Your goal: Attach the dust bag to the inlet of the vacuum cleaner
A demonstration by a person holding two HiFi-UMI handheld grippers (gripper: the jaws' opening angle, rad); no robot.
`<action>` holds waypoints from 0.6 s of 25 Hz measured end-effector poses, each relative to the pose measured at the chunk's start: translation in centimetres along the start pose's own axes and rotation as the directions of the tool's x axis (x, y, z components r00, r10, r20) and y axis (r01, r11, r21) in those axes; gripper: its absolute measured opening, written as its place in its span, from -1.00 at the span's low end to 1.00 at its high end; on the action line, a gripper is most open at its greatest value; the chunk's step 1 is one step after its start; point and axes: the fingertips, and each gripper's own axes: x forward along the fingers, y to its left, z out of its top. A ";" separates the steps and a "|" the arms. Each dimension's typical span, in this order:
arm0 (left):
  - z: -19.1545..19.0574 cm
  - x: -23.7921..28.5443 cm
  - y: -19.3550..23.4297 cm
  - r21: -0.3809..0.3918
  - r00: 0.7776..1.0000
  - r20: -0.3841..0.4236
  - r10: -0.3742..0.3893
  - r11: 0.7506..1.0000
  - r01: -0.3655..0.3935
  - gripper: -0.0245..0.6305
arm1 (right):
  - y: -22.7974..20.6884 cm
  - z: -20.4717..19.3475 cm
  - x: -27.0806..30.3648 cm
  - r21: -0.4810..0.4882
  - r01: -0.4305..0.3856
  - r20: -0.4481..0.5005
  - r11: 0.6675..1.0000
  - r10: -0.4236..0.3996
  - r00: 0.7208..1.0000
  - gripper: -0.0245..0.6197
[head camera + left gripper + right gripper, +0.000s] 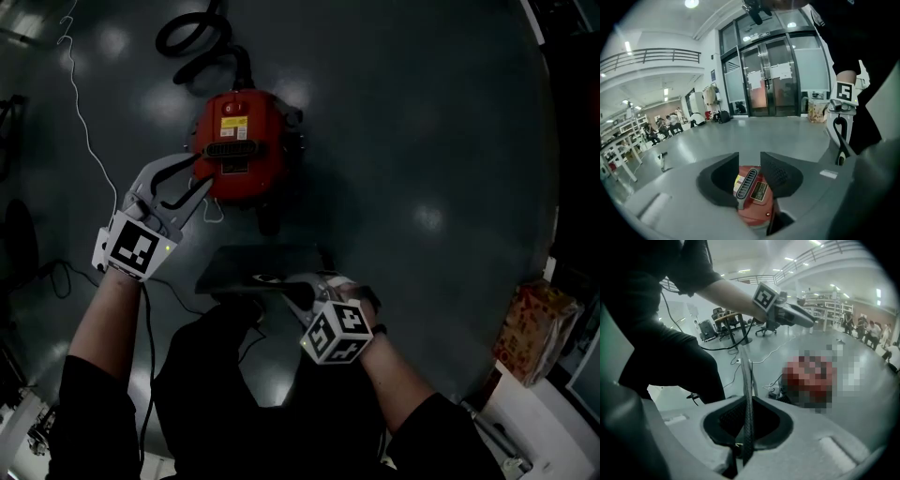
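One dark dust bag (258, 264), flat, near level, long axis across head view; contents not visible. Right tool (292, 287) clamped shut on bag's near edge. Bag sits just short of one red vacuum cleaner (239, 145) on floor (422, 141). Vacuum's long axis runs away from person, one black hose (192, 42) at far end. Left tool (202, 174) jaws apart, holding nothing, at vacuum's left side, contact unclear

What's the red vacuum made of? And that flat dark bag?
Vacuum: probably hard plastic, smooth and slightly glossy; its red shell is rounded, with a moulded vent grille. Bag: thin and flat, seemingly cloth or paper with a matte finish; pinched in the right gripper, its edge shows as a thin dark strip. Too dark to be sure.
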 end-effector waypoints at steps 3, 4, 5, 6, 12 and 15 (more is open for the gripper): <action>-1.8 2.1 -0.1 0.085 0.997 -0.008 -0.072 0.994 0.073 -0.37 | -1.0 -0.9 1.9 -0.005 -0.006 0.011 1.000 0.006 1.000 -0.84; -2.3 2.7 -0.1 0.110 0.995 -0.012 -0.094 0.989 0.095 -0.33 | -1.3 -1.1 2.5 -0.011 -0.010 0.014 1.000 0.010 1.000 -0.84; -2.9 3.4 0.1 0.130 0.994 -0.013 -0.111 0.985 0.112 -0.29 | -1.6 -1.4 3.2 -0.017 -0.014 0.018 1.000 0.014 1.000 -0.84; -3.7 4.0 0.3 0.144 0.992 -0.013 -0.125 0.982 0.126 -0.24 | -1.9 -1.7 3.8 -0.024 -0.016 0.021 1.000 0.017 1.000 -0.84; -7.7 7.4 0.7 0.229 0.973 -0.041 -0.229 0.945 0.232 -0.11 | -3.6 -3.5 6.7 -0.059 -0.023 0.038 0.998 0.025 0.999 -0.85; -8.6 8.5 0.2 0.255 0.954 -0.044 -0.296 0.920 0.297 -0.11 | -4.5 -4.3 7.6 -0.072 -0.027 0.044 0.997 0.030 0.999 -0.85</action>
